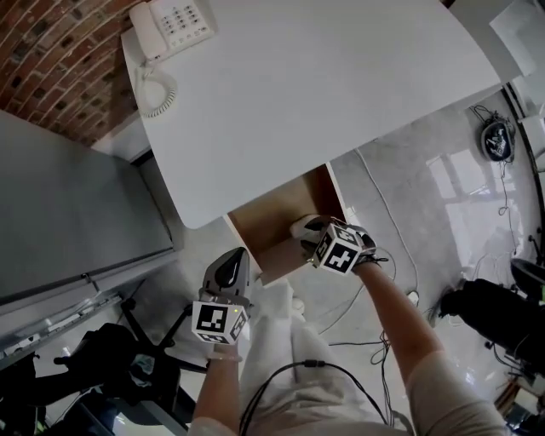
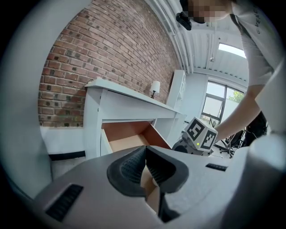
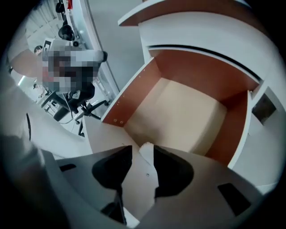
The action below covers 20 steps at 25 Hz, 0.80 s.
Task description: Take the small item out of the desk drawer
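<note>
Head view: the right gripper [image 1: 311,232] hangs over the open drawer [image 1: 274,223] under the white desk [image 1: 341,94]. Reaching in blind, it may knock the drawer's side. A phone [image 1: 174,21] sits on the desk, and the pale floor [image 1: 400,153] is glossy.

Left gripper view: the left gripper [image 2: 145,166] has its fingers pressed together, empty, before a brick wall [image 2: 111,58].

Right gripper view: the fingers are wide, holding nothing. The small item shows nowhere on the drawer's bare bottom.
</note>
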Tool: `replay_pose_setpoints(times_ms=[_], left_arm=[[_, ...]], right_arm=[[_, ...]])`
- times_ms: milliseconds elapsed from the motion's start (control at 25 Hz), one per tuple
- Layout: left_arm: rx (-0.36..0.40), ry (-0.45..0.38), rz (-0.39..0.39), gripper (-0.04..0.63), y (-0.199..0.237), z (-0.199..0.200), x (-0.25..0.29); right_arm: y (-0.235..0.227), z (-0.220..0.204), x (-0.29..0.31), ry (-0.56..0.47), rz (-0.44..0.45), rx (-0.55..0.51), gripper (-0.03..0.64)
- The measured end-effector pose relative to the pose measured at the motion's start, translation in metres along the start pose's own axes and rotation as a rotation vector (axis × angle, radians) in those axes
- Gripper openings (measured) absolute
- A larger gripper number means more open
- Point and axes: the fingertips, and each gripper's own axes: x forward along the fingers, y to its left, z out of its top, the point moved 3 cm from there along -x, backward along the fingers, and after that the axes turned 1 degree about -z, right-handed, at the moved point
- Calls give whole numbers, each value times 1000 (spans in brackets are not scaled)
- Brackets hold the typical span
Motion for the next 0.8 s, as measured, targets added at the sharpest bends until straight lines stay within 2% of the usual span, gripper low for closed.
replay_pose_setpoints(times_ms=[160, 400, 480, 600, 640, 800], left_arm=[[-16, 4, 16, 6, 6, -11, 4], [-27, 9, 31, 6, 10, -22, 10], [-32, 7, 33, 6, 12, -25, 9], [-37, 1, 37, 6, 15, -28, 7], [-38, -2, 39, 6, 16, -29, 7], [-40, -14, 42, 6, 19, -29, 6]], right_arm=[[-4, -7, 27, 107, 14, -103, 172], [-10, -16, 49, 216, 32, -247, 186], [-11, -18, 56, 265, 50, -271, 197], [-13, -18, 62, 316, 83, -274, 174], [-14, -18, 64, 324, 85, -291, 198], [-16, -18, 71, 371, 100, -379, 188]])
